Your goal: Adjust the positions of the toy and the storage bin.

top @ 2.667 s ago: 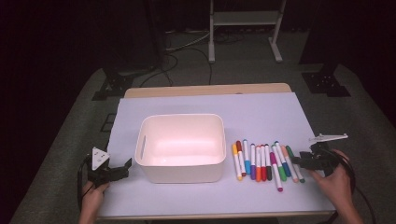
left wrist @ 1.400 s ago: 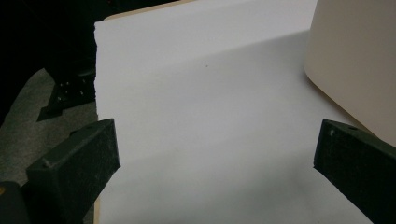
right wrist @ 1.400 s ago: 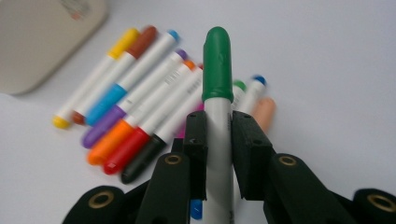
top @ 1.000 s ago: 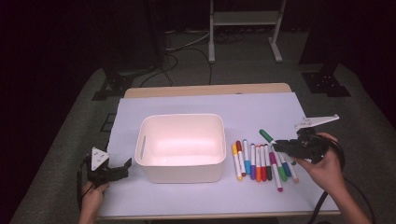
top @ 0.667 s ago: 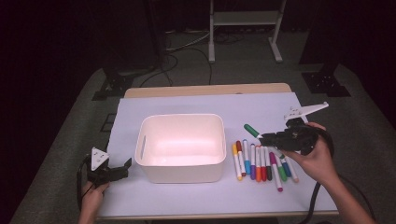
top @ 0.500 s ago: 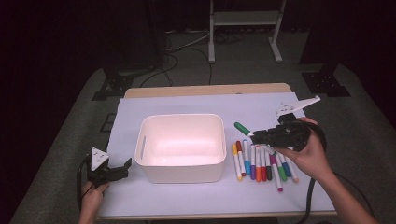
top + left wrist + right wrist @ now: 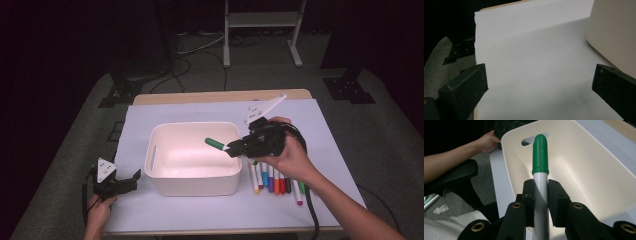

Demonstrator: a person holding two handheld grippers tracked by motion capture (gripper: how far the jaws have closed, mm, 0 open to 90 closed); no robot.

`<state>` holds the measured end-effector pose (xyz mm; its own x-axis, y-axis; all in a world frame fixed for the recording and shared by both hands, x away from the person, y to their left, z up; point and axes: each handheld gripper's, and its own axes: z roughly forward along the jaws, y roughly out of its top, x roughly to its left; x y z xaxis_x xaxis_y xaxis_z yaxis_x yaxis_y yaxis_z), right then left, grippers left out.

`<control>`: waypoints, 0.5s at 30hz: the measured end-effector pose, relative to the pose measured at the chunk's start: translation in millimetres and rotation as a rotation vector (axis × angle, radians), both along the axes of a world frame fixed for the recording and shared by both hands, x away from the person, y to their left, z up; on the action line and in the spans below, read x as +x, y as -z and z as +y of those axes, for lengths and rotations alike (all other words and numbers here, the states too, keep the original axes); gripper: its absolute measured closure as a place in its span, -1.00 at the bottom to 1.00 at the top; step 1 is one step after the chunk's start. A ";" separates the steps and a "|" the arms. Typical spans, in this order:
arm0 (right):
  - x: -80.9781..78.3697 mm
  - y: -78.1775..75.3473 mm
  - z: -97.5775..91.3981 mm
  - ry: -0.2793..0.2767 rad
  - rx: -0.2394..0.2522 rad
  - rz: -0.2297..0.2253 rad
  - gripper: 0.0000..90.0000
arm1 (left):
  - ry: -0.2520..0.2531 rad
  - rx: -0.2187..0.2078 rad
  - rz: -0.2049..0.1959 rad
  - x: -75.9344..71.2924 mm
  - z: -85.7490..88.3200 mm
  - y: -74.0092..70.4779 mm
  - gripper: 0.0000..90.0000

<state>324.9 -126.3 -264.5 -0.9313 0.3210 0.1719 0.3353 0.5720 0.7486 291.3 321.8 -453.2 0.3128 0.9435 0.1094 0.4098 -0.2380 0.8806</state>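
Looking down, high view: my right gripper [image 7: 231, 148] is lifted off the counter [image 7: 325, 150], forearm coming in from the lower right, and points left across the right rim of the white bin [image 7: 192, 180].
Marker, high view: the green-capped marker [image 7: 216, 144] sticks out of my right fingers, its cap hanging over the bin's inside, clear of the walls.
Left hand, high view: my left gripper [image 7: 134, 179] sits low at the counter's near left corner, just beside the bin, not touching it.
Row, high view: the other markers [image 7: 272, 180] lie side by side on the counter right of the bin, below my right wrist.
Left gripper view: my left fingers [image 7: 464, 90] are spread wide over bare white counter; the bin's curved wall [image 7: 614, 32] rises at the right, the counter's edge runs at the left.
Right gripper view: my right fingers [image 7: 528, 200] pinch the marker's [image 7: 540, 155] white barrel below the green cap, which points at the bin's [image 7: 586, 170] handle slot; my other hand [image 7: 486, 141] shows beyond that wall.
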 end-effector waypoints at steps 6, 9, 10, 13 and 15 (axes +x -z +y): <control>8.8 7.1 41.6 -0.105 -0.027 -0.012 0.68 | 0.000 0.001 0.001 0.1 0.0 0.0 -1.00; 12.5 14.2 58.5 -0.142 -0.042 -0.001 0.68 | -0.001 -0.001 0.000 0.0 0.0 0.0 -1.00; 13.8 17.2 63.6 -0.151 -0.045 0.004 0.68 | -0.001 -0.003 0.000 0.1 0.0 0.0 -1.00; 18.2 25.7 77.1 -0.170 -0.057 0.017 0.68 | -0.003 -0.005 0.000 0.1 0.1 0.0 -1.00; 21.4 30.6 84.5 -0.183 -0.060 0.019 0.68 | -0.003 -0.005 0.000 0.1 0.1 0.0 -1.00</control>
